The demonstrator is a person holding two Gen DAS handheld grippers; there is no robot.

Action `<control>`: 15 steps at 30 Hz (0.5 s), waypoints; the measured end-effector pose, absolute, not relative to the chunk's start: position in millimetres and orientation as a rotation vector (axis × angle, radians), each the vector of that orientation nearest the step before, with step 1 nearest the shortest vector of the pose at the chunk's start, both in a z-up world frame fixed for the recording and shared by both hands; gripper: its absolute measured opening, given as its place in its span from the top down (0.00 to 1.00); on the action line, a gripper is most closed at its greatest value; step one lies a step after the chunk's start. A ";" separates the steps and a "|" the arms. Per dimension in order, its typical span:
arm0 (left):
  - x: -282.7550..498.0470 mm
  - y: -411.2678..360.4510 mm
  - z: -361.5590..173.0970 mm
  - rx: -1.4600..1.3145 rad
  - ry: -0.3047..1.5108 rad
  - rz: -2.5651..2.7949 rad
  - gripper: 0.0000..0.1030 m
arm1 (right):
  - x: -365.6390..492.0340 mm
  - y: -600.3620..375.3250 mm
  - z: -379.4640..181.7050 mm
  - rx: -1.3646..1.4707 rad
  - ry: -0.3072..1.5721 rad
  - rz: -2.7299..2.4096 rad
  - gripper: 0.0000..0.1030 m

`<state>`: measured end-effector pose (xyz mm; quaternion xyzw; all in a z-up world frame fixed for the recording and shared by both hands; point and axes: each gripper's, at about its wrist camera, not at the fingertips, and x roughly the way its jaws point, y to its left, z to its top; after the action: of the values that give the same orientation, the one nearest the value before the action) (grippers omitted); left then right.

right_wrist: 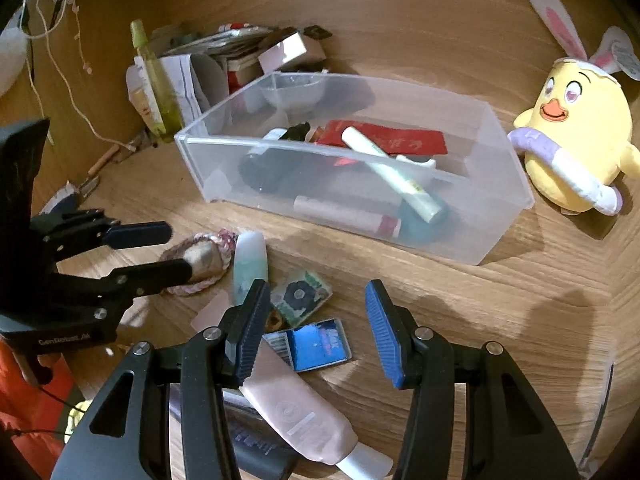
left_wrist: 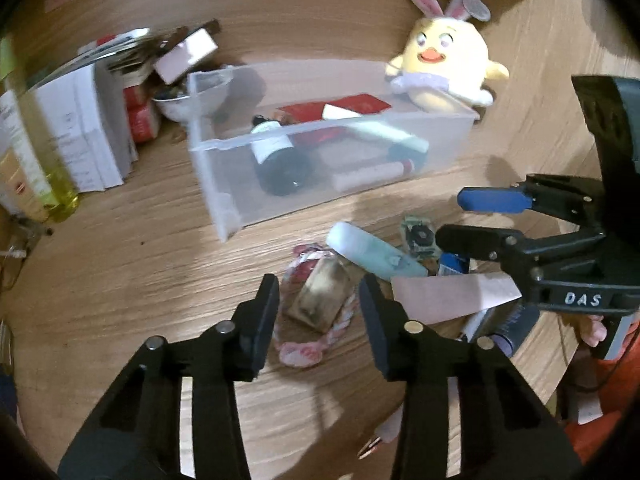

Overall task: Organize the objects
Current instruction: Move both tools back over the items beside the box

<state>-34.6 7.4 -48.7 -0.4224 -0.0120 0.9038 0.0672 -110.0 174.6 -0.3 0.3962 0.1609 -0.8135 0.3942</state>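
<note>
While jaws stand spread | left gripper (left_wrist: 318,312) straddles wrapped block (left_wrist: 320,300) (untouched) | right gripper (right_wrist: 316,330) over blue packet (right_wrist: 320,344)

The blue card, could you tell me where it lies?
In the right wrist view the blue card lies on the table between the right gripper's fingers, beside the pink tube.

Surface (right_wrist: 400,20): matt wood grain. Bin (right_wrist: 500,216): translucent, smooth plastic. Chick toy (right_wrist: 580,132): soft plush cloth. Bowl (left_wrist: 188,106): shiny metal. Pink tube (right_wrist: 296,412): satin plastic. Rope ring (left_wrist: 304,350): braided cord. Left tool (left_wrist: 318,300): matt black plastic, metal pins.
</note>
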 end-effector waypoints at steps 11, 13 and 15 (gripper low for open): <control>-42.2 11.1 -60.3 -1.322 0.075 2.692 0.60 | -110.5 159.7 -12.2 1.006 0.512 -2.024 0.55; -43.0 8.6 -60.6 -1.322 0.050 2.683 0.60 | -111.2 157.3 -14.1 1.007 0.520 -2.030 0.55; -44.5 4.8 -60.7 -1.320 0.016 2.680 0.61 | -112.7 155.7 -17.4 1.022 0.517 -2.018 0.55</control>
<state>-44.5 4.8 -60.7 -0.4406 0.0054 0.8944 0.0770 -112.7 155.7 -17.4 0.4037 0.2043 -0.7975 0.3991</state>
